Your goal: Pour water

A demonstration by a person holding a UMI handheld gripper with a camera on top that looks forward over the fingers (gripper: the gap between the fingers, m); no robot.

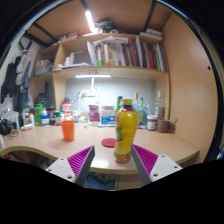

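Your gripper (113, 165) is spread open around the upright yellow bottle (125, 130) on the counter (170, 148), lined up for a grasp; the orange cup (68, 129) waits nearby.

We look forward along the fingers (112, 160), low and close over the table (160, 145), toward the bookshelf (115, 52).

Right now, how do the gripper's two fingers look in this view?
The gripper shows two pale grey fingers, one at either side. Each carries a magenta pad on its inner face, wedge-shaped and marked with fine ribs or lines. No cable, label or sleeve shows. A yellow bottle stands between them with gaps at both sides.
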